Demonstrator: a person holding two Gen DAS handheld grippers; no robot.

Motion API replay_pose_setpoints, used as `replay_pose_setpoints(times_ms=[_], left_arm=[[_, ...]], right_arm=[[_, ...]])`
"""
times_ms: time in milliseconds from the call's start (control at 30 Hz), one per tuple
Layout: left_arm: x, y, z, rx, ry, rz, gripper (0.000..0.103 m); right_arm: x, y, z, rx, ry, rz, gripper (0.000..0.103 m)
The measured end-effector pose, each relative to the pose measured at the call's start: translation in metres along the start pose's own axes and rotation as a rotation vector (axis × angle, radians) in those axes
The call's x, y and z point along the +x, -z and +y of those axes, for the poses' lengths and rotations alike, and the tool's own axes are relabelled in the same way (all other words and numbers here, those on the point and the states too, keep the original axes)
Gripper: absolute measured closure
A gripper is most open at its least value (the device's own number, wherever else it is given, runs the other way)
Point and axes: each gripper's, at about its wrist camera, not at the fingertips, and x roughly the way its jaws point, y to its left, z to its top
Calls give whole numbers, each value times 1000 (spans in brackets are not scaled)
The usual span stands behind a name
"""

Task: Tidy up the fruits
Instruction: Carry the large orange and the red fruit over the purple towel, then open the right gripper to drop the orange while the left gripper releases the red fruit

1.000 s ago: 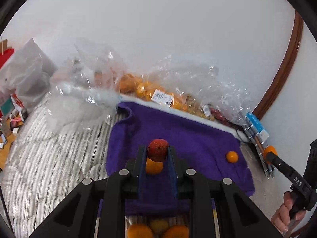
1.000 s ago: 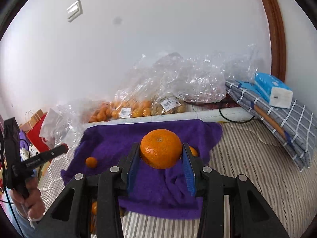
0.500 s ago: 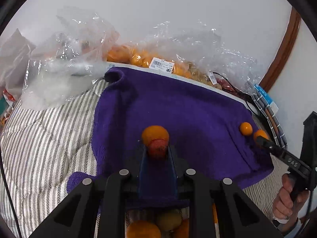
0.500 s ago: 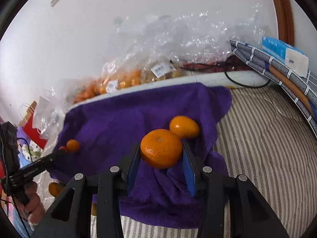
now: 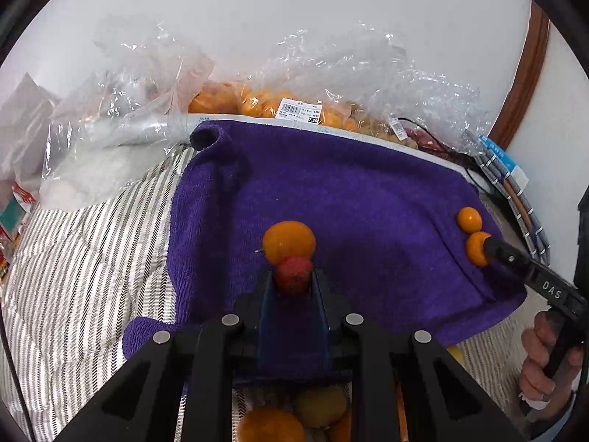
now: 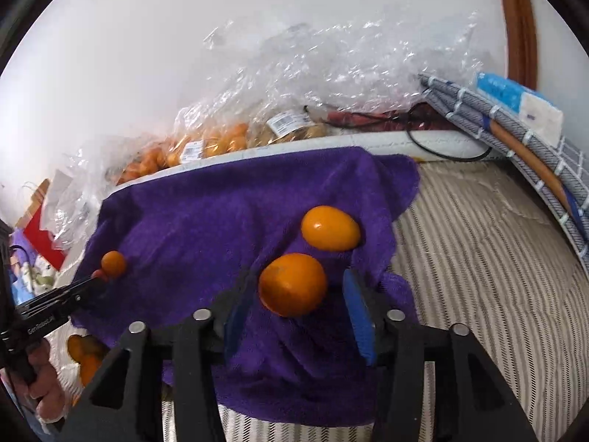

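A purple towel (image 5: 349,191) lies spread over the striped bedding. My left gripper (image 5: 293,276) is shut on a small red fruit (image 5: 293,274), low over the towel and right behind an orange fruit (image 5: 289,241). In the right wrist view, my right gripper (image 6: 296,280) has its jaws opening around a mandarin (image 6: 292,283) that rests on the towel (image 6: 206,221). A gap shows at the right pad. Just beyond it lies a smooth orange fruit (image 6: 330,228). From the left wrist view these two appear as a pair (image 5: 469,219) at the towel's right edge.
Clear plastic bags of oranges (image 5: 257,103) line the wall behind the towel. A folded checked cloth with a tissue pack (image 6: 515,118) and a black cable (image 6: 441,151) sit at the right. More fruit (image 5: 268,423) lies under my left gripper. Striped bedding (image 5: 73,258) surrounds the towel.
Both grippers have come down toward the towel. The right jaws have spread away from the mandarin, which now sits on the towel. The left gripper still grips the red fruit.
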Motion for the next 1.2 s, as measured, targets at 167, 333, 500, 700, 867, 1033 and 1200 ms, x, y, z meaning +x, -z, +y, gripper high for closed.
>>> replay_pose_setpoints(times_ms=[167,333,500,700,867,1033,1200], left_arm=[[0,0,-2,10,-2,12,78],[-4,-1,-4,8,15,-7,73],[-10,-2,-1,-13,12,-39,73],[-28,-7,10,-53,-21,-140,73],[-36,-11,19,-97,63,-151,73],[-47,-12,21,-106,119,-180,68],[-67,-10,22,-86,121,-264,59]], right_arm=[[0,2,-2,12,-16,-2,53],[-5,2,-5,33,-32,-36,50],[-15,0,1,11,-61,-53,44],[-33,-3,15,-31,-62,-66,44],[-62,12,35,-55,-24,-70,52],[-71,45,65,-139,-35,-9,68],[-60,71,94,-219,-67,57,69]])
